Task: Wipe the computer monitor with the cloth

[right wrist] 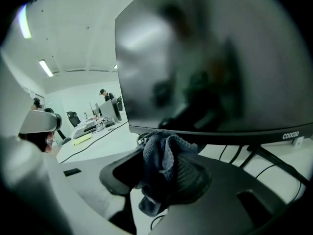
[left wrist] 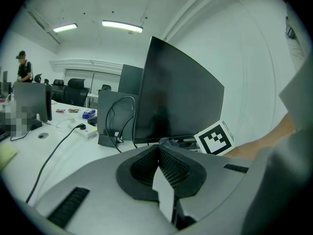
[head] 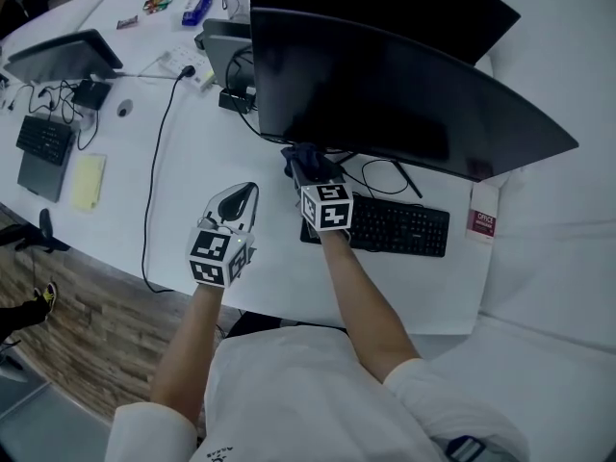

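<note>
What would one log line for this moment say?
right gripper: shut on cloth, near monitor lower edge | left gripper: shut, empty

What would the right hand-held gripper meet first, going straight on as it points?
Probably the monitor, near its lower edge; the cloth in the right hand-held gripper touches first. Depth unclear.

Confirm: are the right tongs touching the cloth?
Touching. The right gripper view shows the right tongs shut on the cloth, its folds bunched between them.
</note>
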`<state>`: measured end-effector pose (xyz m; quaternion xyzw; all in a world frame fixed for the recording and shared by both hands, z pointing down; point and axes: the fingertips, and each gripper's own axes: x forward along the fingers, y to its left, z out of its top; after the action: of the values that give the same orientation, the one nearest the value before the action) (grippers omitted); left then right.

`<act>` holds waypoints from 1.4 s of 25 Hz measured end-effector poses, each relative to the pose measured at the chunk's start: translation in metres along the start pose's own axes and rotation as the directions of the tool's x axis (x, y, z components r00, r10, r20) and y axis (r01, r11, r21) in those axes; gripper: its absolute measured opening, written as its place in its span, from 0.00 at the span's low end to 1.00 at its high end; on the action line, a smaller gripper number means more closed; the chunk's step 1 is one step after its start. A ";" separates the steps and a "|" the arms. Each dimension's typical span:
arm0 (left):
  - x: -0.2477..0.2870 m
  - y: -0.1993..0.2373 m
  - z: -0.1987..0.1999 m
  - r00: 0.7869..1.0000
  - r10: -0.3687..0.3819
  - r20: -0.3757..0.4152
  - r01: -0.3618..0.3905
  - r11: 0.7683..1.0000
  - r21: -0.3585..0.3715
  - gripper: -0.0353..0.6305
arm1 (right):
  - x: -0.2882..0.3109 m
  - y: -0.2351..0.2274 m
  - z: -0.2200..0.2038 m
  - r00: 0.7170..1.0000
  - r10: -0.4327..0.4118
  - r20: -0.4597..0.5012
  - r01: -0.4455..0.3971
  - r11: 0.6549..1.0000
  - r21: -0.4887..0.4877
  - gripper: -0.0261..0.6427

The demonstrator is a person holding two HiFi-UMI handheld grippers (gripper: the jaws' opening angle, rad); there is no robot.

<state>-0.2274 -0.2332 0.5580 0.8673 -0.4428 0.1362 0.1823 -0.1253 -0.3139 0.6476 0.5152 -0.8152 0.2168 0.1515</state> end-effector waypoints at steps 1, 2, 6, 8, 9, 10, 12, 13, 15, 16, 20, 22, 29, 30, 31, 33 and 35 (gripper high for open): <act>-0.002 0.003 -0.001 1.000 0.003 0.001 -0.003 1.000 -0.002 0.07 | 0.003 0.006 0.001 1.000 0.007 0.000 -0.007 1.000 -0.003 0.28; -0.004 0.006 -0.001 1.000 0.006 0.001 -0.006 1.000 -0.003 0.07 | 0.006 0.011 0.002 1.000 0.015 0.001 -0.015 1.000 -0.005 0.28; -0.012 0.018 -0.005 1.000 0.021 -0.002 -0.021 1.000 -0.010 0.07 | 0.020 0.033 0.005 0.999 0.043 0.004 -0.043 0.999 -0.012 0.28; -0.016 0.025 -0.007 1.000 0.031 -0.001 -0.031 0.999 -0.013 0.07 | 0.026 0.045 0.007 0.998 0.061 0.005 -0.061 0.998 -0.019 0.28; -0.019 0.028 -0.007 0.999 0.037 -0.001 -0.037 0.999 -0.014 0.07 | 0.028 0.050 0.008 0.998 0.069 0.005 -0.069 0.997 -0.023 0.28; -0.021 0.031 -0.008 0.999 0.043 0.001 -0.043 0.999 -0.016 0.07 | 0.031 0.055 0.008 0.997 0.076 0.004 -0.076 0.997 -0.026 0.28; -0.026 0.037 -0.008 0.998 0.056 0.003 -0.056 0.998 -0.021 0.07 | 0.036 0.065 0.008 0.996 0.091 0.002 -0.091 0.995 -0.030 0.28; -0.029 0.040 -0.009 0.998 0.063 0.004 -0.062 0.998 -0.025 0.07 | 0.038 0.070 0.009 0.995 0.098 0.001 -0.098 0.995 -0.032 0.28; -0.033 0.046 -0.010 0.997 0.074 0.007 -0.073 0.997 -0.033 0.07 | 0.043 0.079 0.011 0.994 0.109 0.001 -0.109 0.993 -0.040 0.28; -0.035 0.048 -0.011 0.997 0.078 0.008 -0.078 0.996 -0.036 0.07 | 0.045 0.083 0.012 0.994 0.114 0.000 -0.114 0.993 -0.045 0.28; -0.044 0.058 -0.015 0.996 0.093 0.008 -0.092 0.995 -0.043 0.07 | 0.052 0.095 0.017 0.993 0.119 0.008 -0.119 0.991 -0.055 0.28; -0.047 0.062 -0.015 0.995 0.097 0.008 -0.097 0.994 -0.044 0.07 | 0.054 0.101 0.021 0.992 0.123 0.014 -0.122 0.991 -0.055 0.28; -0.046 0.064 -0.015 0.995 0.094 0.014 -0.094 0.994 -0.050 0.07 | 0.055 0.109 0.036 0.991 0.129 0.038 -0.127 0.991 -0.051 0.28; -0.046 0.064 -0.015 0.996 0.093 0.014 -0.092 0.994 -0.051 0.07 | 0.054 0.110 0.039 0.990 0.131 0.042 -0.129 0.990 -0.050 0.28; -0.046 0.063 -0.014 0.996 0.091 0.015 -0.091 0.995 -0.051 0.07 | 0.054 0.111 0.042 0.990 0.133 0.047 -0.131 0.990 -0.050 0.28; -0.045 0.064 -0.014 0.996 0.090 0.016 -0.089 0.995 -0.052 0.07 | 0.055 0.114 0.048 0.989 0.139 0.059 -0.137 0.990 -0.045 0.28; -0.046 0.065 -0.013 0.996 0.091 0.019 -0.090 0.995 -0.053 0.07 | 0.055 0.120 0.054 0.986 0.152 0.071 -0.149 0.988 -0.042 0.28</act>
<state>-0.3077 -0.2296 0.5644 0.8427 -0.4870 0.1235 0.1938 -0.2583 -0.3392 0.6031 0.4570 -0.8607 0.1934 0.1139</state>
